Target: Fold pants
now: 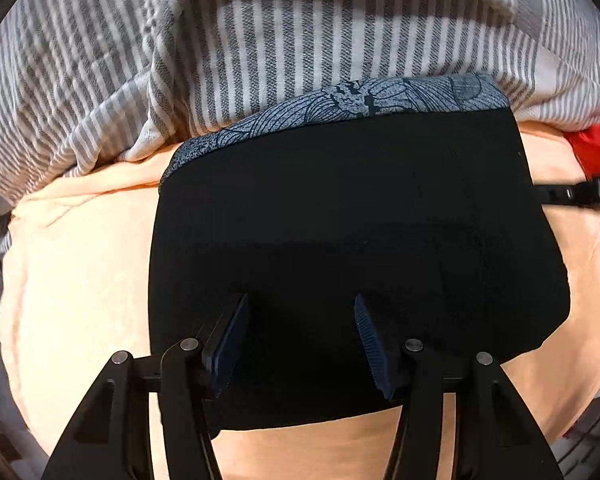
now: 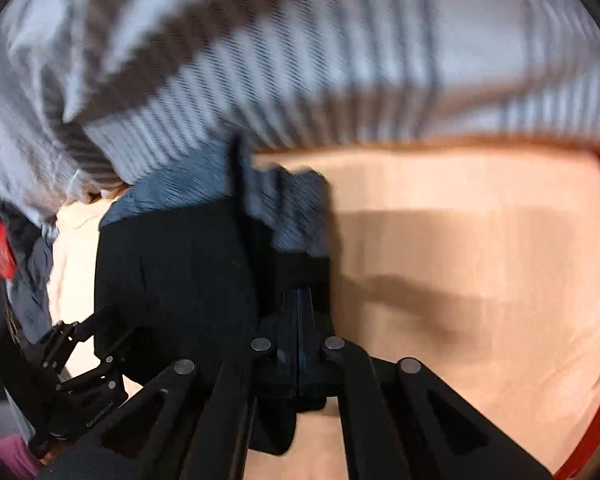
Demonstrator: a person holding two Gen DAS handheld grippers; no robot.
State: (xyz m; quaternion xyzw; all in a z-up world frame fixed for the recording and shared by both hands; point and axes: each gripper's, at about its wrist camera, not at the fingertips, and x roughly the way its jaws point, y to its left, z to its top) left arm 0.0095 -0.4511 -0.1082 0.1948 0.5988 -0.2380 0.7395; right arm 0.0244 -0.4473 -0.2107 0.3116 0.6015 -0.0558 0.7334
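Observation:
The black pants point(image 1: 340, 220) lie folded into a flat block on the peach sheet point(image 1: 80, 300), on top of a blue-grey patterned garment point(image 1: 380, 100). My left gripper point(image 1: 300, 308) is open and hovers over the near part of the pants, holding nothing. In the right wrist view my right gripper point(image 2: 298, 300) is shut on the right edge of the black pants point(image 2: 172, 272), lifting a flap of it. The left gripper point(image 2: 80, 356) shows at the lower left of that view. The right gripper's tip point(image 1: 580, 194) shows at the right edge of the left wrist view.
A grey-and-white striped blanket point(image 1: 260, 40) is bunched along the far side. Red cloth point(image 1: 596, 152) lies at the right edge. The striped blanket point(image 2: 340, 72) and the peach sheet point(image 2: 480, 260) also show in the right wrist view, which is blurred.

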